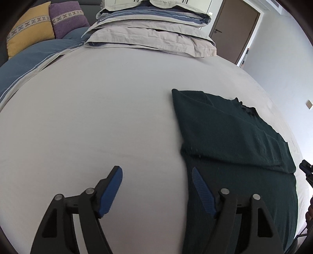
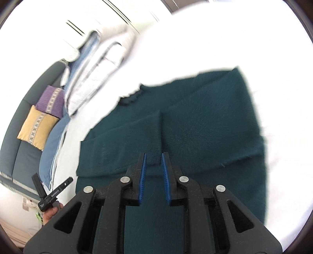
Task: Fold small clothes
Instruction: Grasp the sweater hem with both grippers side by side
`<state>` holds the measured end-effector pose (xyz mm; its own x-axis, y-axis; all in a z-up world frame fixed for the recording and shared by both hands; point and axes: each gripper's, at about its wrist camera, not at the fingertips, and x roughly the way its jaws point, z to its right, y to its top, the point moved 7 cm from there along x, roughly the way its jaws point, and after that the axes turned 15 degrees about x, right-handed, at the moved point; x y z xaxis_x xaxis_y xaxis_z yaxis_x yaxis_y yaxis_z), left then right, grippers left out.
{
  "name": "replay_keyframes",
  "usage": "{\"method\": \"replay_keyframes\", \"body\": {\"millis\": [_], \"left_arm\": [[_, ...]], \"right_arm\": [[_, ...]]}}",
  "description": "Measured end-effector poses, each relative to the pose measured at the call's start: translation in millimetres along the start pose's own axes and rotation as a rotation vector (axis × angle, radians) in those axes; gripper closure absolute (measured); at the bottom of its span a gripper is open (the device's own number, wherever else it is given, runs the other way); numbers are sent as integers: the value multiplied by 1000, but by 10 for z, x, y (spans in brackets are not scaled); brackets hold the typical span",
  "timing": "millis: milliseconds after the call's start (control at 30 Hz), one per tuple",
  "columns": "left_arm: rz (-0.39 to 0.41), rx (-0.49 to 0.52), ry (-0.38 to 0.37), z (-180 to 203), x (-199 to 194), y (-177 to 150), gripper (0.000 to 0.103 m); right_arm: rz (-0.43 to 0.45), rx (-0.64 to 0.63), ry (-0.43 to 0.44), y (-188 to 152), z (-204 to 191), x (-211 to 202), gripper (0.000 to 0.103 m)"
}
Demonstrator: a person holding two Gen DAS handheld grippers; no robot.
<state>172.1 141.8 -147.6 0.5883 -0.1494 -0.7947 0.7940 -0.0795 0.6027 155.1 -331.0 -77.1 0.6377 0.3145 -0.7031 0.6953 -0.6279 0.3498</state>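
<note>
A dark green knitted garment (image 1: pixel 230 136) lies flat on the grey bed sheet (image 1: pixel 97 117), with sleeves folded across its body. My left gripper (image 1: pixel 156 172) is open wide and empty, hovering over the garment's left edge; its right finger is above the cloth, its left finger above the sheet. In the right wrist view the garment (image 2: pixel 205 127) fills the middle. My right gripper (image 2: pixel 153 156) is above the end of a folded sleeve (image 2: pixel 133 132), its jaws a narrow gap apart with nothing between them.
Stacked folded bedding (image 1: pixel 152 29) lies at the head of the bed. A yellow cushion (image 1: pixel 29 29) and a purple cushion (image 1: pixel 68 17) rest on a sofa at the far left. A door (image 1: pixel 234 29) stands at the back right.
</note>
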Motion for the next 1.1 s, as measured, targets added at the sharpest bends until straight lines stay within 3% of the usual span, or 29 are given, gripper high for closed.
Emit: {"method": "replay_keyframes", "body": {"millis": [33, 67, 133, 300, 500, 767, 1100], "left_arm": [[-7, 0, -5, 14, -87, -99, 27], [-16, -4, -13, 34, -180, -217, 27], [-39, -14, -29, 76, -316, -431, 26], [-120, -60, -124, 240, -588, -982, 25], [-171, -71, -206, 493, -821, -1412, 25], [-239, -6, -225, 725, -868, -1710, 27], [-290, -3, -272, 855, -834, -1885, 55]], "right_arm": [[23, -11, -1, -55, 20, -147, 72], [45, -20, 0, -126, 51, -295, 55], [88, -25, 9, -285, 136, -577, 40], [49, 15, 34, -745, 498, -1068, 40], [-21, 15, -13, -1301, 953, -1421, 40], [-71, 71, 2, -1618, 1340, -1693, 40], [-146, 87, -47, -1745, 1534, -1825, 40]]}}
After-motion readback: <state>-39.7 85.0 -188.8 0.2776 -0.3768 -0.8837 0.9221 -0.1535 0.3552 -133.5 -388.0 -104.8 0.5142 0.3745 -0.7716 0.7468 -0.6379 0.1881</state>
